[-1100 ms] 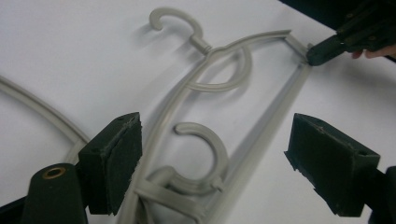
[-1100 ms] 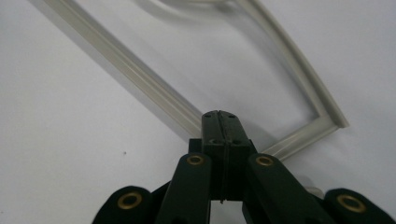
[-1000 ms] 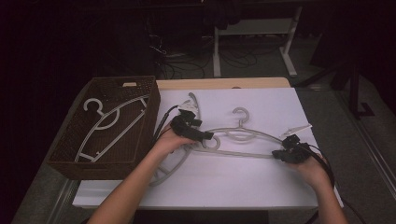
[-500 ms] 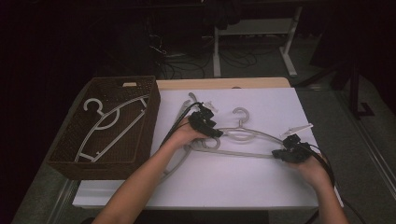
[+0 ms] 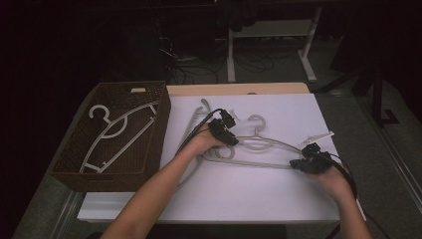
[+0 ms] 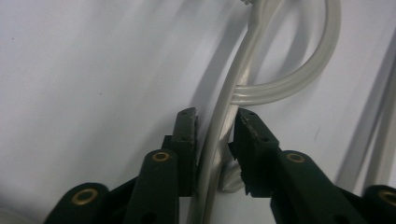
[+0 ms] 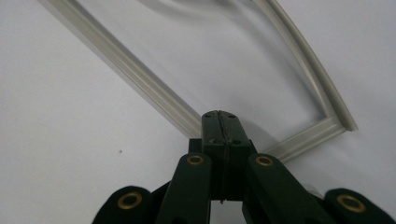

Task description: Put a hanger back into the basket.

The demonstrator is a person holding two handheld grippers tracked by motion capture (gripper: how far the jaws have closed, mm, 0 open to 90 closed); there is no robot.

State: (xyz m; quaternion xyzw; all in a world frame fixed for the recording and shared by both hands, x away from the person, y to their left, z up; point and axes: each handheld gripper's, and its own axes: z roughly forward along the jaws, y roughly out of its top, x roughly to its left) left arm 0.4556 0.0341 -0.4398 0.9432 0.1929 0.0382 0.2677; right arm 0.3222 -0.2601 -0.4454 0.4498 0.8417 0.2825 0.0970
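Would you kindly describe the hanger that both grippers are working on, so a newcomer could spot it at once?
Start at the white table top, right of the brown wicker basket. Several pale grey plastic hangers lie there; the one meant stretches between the left gripper at its neck and the right gripper on its end corner.

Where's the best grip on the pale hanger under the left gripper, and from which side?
Probably its slim straight bar, taken from above with the jaws across it. It lies flat on the white table and is narrow enough to fit, clear of the crossing hook. The left gripper straddles it, its jaws just closing, not yet pinching.
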